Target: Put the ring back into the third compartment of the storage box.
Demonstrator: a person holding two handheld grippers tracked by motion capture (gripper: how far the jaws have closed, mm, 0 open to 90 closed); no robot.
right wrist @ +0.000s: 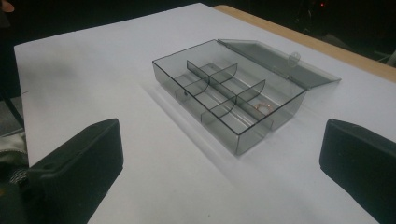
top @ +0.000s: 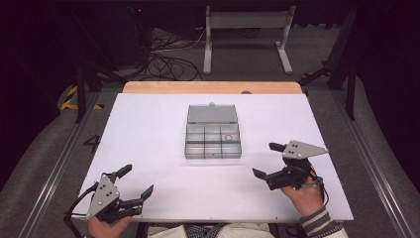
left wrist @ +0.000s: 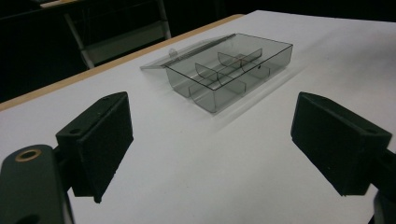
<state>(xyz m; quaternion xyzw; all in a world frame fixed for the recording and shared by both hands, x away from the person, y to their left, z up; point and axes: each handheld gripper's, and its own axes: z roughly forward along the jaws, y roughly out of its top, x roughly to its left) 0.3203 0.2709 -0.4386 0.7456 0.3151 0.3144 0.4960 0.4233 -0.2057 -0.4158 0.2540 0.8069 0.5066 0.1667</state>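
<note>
Item: clear smoke-grey plastic compartment box (top: pixel 213 141), lid open, sat mid white table (top: pixel 148 129); small ring (top: pixel 228 137) inside. My left gripper (top: pixel 136 181) and right gripper (top: pixel 266 159) flanked it, well apart, jaws spread, empty.

Blk grippers (top: pixel 136 181), grey tri plates, striped cuff (top: pixel 317 221)

Table: white top (top: pixel 148 129), wooden edge along the far side.
Box: clear grey compartment box (top: pixel 213 147) near the middle of the table, lid (top: pixel 212 113) open and lying flat behind it.
Ring: small reddish ring (top: pixel 228 137) in the far right compartment.
Left gripper (top: pixel 137 181): near the front left corner, jaws spread wide, holding nothing.
Right gripper (top: pixel 268 159): near the front right, jaws spread wide, holding nothing, well apart from the box.
Floor: cables (top: pixel 163 62) and a metal stand (top: pixel 247 22) beyond the table.
</note>
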